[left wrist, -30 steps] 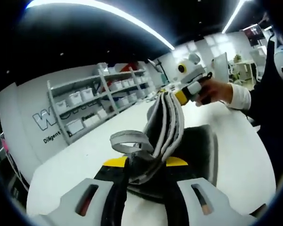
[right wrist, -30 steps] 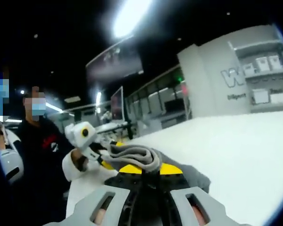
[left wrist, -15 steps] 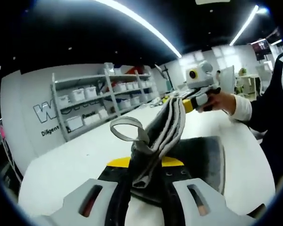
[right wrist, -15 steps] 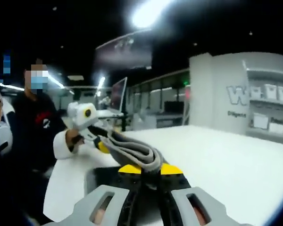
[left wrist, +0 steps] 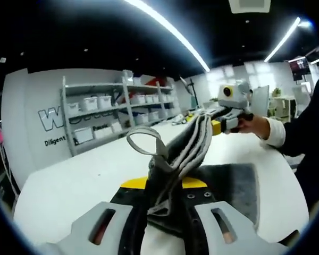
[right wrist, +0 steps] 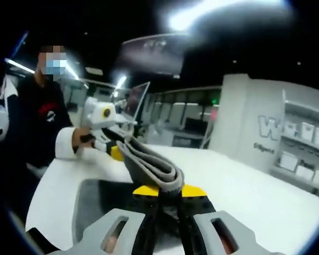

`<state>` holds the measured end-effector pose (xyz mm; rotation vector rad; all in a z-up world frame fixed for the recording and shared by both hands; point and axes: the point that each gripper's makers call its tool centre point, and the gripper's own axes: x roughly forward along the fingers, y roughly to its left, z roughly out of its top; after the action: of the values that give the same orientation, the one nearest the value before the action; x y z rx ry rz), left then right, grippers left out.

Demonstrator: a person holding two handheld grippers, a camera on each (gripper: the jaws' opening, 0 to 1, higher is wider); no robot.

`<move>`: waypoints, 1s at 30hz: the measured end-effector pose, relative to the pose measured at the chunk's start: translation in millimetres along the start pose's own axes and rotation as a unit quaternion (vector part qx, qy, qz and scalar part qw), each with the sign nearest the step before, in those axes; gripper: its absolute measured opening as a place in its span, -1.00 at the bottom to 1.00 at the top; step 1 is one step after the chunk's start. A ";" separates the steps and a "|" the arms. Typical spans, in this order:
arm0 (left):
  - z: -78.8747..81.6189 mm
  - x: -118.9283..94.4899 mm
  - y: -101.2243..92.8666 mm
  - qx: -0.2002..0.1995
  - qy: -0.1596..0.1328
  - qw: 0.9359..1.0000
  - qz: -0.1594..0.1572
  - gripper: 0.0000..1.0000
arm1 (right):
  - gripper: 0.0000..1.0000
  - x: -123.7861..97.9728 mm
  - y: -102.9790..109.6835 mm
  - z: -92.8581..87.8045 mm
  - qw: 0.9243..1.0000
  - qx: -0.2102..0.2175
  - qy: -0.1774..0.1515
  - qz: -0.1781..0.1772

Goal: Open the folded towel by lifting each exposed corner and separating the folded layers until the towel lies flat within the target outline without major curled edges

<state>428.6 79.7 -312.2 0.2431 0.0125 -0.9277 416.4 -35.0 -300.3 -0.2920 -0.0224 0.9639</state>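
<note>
I have one grey towel [left wrist: 187, 154] and two tools. In the left gripper view, my left tool [left wrist: 162, 194] is clenched on one end of the towel's folded edge, with cloth bunched between its two yellow-tipped jaws. One hanging loop [left wrist: 145, 144] stands up from the towel just above that grip. The folded layers run as a raised ridge, showing about three pale hems, to the right tool [left wrist: 215, 124], which grasps the far end. One hand [left wrist: 255, 125] in a white cuff holds that tool.

In the right gripper view, the right tool [right wrist: 162, 192] is clenched on its end of the same ridge. The towel [right wrist: 149, 162] stretches away to the left tool [right wrist: 113, 151], which a hand [right wrist: 81, 138] holds.

The ridge is lifted off the white bench [left wrist: 74, 183]. The rest of the towel hangs down to a dark panel lying flat on the bench [right wrist: 244, 191] beneath both tools.

One shelving unit [left wrist: 106, 114] with white bins stands against the far wall.
</note>
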 end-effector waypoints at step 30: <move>-7.4 34.7 66.5 -0.061 -0.021 0.997 0.036 -0.62 | -0.91 34.9 -63.5 -11.0 0.999 -0.014 0.011 -0.047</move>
<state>502.9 92.0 -310.0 0.1093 0.0219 -0.8566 489.2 -43.2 -298.5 -0.3250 -0.0299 0.8678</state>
